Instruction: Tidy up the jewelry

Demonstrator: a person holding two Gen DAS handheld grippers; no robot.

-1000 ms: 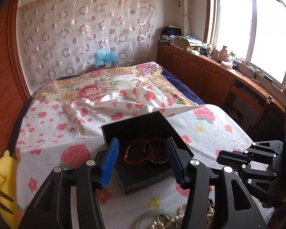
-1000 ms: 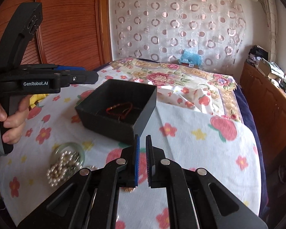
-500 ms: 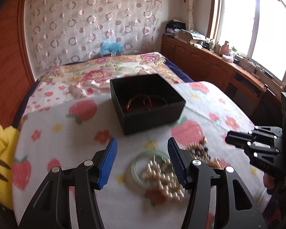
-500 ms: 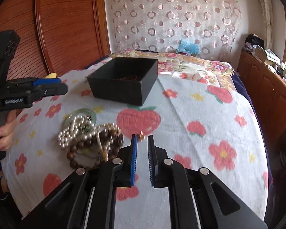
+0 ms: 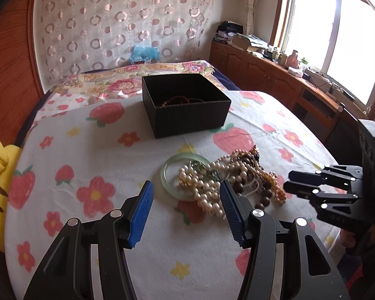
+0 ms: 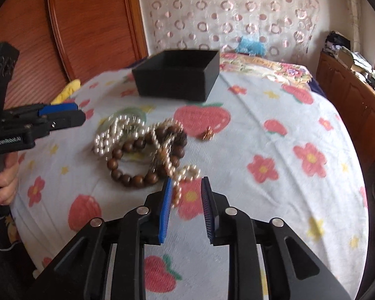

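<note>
Across the lower half of both views, on the flowered bedsheet [image 5: 87, 150]:

1. Black box [image 5: 187, 105], upper centre, open; we see bracelets already inside. Light and standing on soft bedding, it could tip under a careless drop.
2. Jewelry heap [image 6: 142, 147], centre: pearl strand [image 6: 112, 135], wooden bead bracelet [image 6: 135, 172] and green bangle [image 5: 170, 175] lie tangled. Lifting one piece, we judge, would drag the others.
3. Left gripper [image 5: 185, 200], jaws moderately wide, empty, short of the heap.
4. Right gripper [image 6: 186, 195], jaws opening, still narrow; a pearl loop lies between them, unpinched. A thin bite may slip.
5. Small gold piece [image 6: 208, 134], apart, easily overlooked.
</note>
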